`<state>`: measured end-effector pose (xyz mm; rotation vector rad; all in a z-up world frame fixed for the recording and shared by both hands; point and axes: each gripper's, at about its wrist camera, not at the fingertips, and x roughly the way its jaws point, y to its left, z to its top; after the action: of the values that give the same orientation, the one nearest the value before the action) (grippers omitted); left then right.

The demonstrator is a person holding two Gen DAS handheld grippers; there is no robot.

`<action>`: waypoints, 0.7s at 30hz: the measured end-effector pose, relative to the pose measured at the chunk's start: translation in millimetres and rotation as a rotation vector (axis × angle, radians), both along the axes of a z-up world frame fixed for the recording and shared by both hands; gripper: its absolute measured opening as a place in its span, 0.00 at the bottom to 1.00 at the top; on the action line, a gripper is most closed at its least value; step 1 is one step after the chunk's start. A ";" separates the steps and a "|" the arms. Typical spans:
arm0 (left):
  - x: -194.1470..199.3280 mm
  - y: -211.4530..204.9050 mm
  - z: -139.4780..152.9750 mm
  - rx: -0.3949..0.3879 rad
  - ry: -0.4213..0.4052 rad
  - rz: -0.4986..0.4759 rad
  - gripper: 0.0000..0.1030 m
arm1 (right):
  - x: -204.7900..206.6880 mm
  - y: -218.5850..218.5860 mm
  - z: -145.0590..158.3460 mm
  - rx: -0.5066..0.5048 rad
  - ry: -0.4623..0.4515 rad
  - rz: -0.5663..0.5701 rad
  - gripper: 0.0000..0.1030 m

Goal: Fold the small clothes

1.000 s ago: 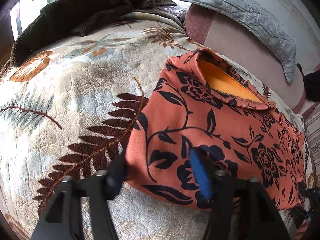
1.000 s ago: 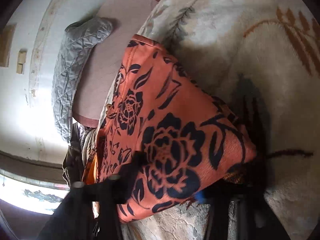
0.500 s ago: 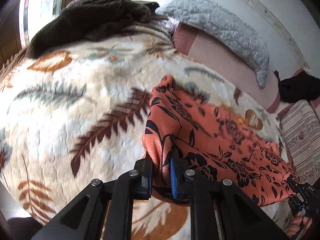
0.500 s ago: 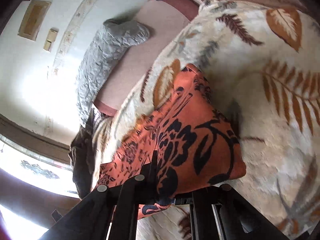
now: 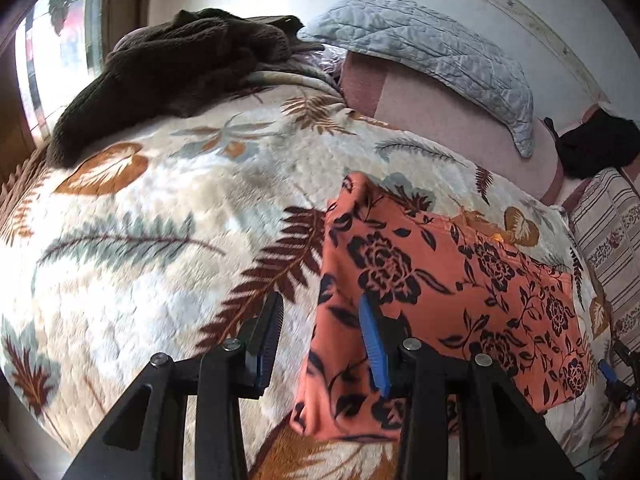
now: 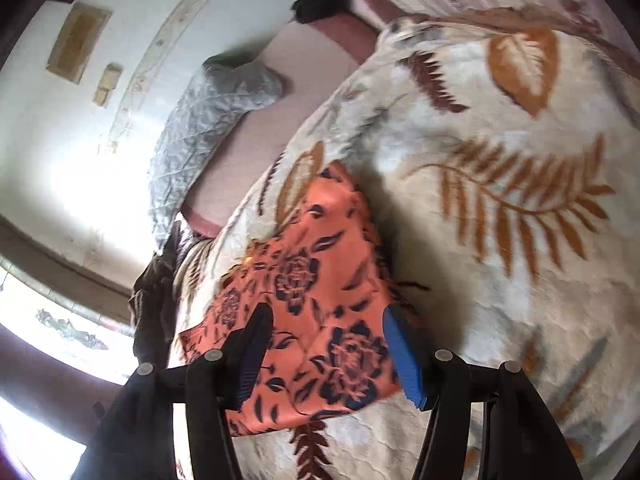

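An orange garment with a black flower print (image 5: 440, 292) lies folded flat on a cream leaf-patterned blanket (image 5: 160, 240); it also shows in the right wrist view (image 6: 304, 300). My left gripper (image 5: 320, 340) is open and empty, just above the garment's left near corner, its right finger over the cloth. My right gripper (image 6: 326, 356) is open and empty above the garment's right near corner. Part of the right gripper shows at the far right edge of the left wrist view (image 5: 618, 376).
A dark brown blanket (image 5: 172, 68) is heaped at the back left by the window. A grey quilted pillow (image 5: 432, 48) rests on a pink sheet (image 5: 440, 112) by the wall. A black item (image 5: 592, 152) and striped bedding (image 5: 608, 232) lie at the right.
Both grippers were shut on the garment's near edge half a second ago. Both have opened and let it go. The garment now lies flatter on the blanket.
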<state>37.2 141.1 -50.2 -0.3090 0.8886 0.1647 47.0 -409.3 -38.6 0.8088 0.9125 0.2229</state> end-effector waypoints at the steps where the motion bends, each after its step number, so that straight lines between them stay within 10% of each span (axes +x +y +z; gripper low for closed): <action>1: 18.6 -5.5 -1.5 0.000 0.010 -0.047 0.39 | 17.2 8.3 0.3 0.025 0.006 0.056 0.59; 8: 116.0 -11.5 -51.4 0.050 0.152 -0.066 0.43 | 150.2 33.0 -43.8 0.063 0.114 0.222 0.61; 12: 126.6 23.2 -64.1 0.052 0.154 0.066 0.51 | 191.2 -11.2 -72.1 0.071 0.153 0.001 0.60; 21: 48.4 30.6 -14.3 0.059 0.027 0.107 0.51 | 72.5 -9.8 -7.2 0.008 -0.025 -0.008 0.63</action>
<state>85.6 171.8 -64.5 -0.3005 0.8921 0.2944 119.5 -419.1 -45.8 0.8157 0.8852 0.2290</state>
